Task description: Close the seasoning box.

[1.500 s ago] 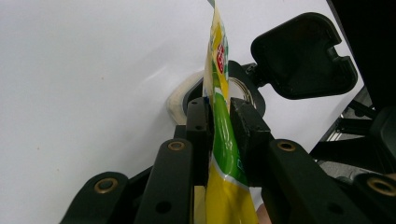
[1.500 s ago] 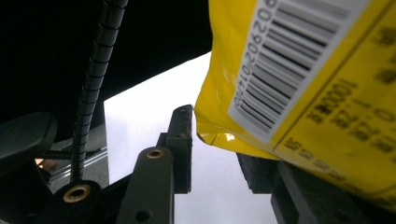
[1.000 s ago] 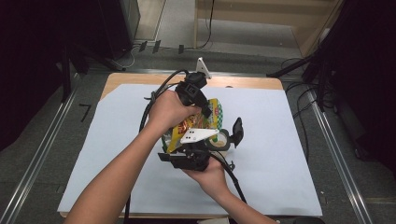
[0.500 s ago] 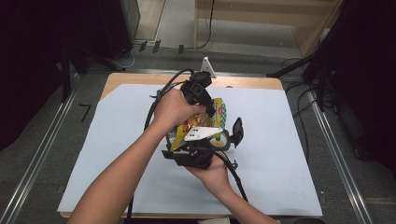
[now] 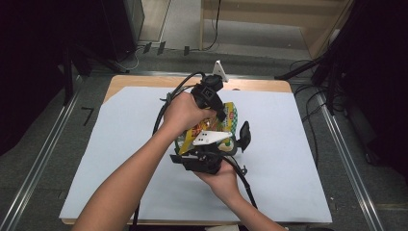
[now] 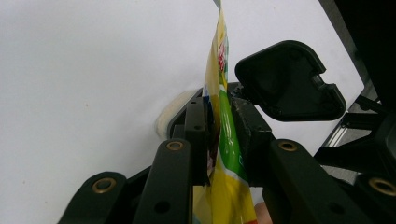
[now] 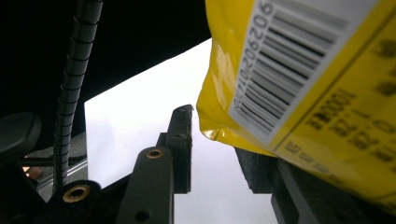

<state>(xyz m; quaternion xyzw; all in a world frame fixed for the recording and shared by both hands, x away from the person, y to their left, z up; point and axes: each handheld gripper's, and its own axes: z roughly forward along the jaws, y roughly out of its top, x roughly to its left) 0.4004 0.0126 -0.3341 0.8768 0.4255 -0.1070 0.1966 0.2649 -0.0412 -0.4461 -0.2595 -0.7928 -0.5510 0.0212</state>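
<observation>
A yellow and green snack bag [image 5: 231,115] is held up over the white sheet, between my two hands. My left gripper [image 5: 219,114] comes down on it from above, and in the left gripper view my left gripper [image 6: 219,128] is shut on the bag's [image 6: 218,60] thin edge. My right gripper [image 5: 230,145] sits below the bag, one black jaw sticking out to the right. In the right gripper view my right gripper [image 7: 215,149] is open with white sheet showing in the gap. The bag's barcode side [image 7: 303,70] lies over its right jaw.
A white sheet [image 5: 120,144] covers the wooden table [image 5: 134,81]. A pale round thing [image 6: 173,108] lies on the sheet under the bag. Cables trail from both grippers. Dark floor, metal rails and stands surround the table.
My left hand and the bag have edged slightly to the right. The right hand has stayed where it was.
</observation>
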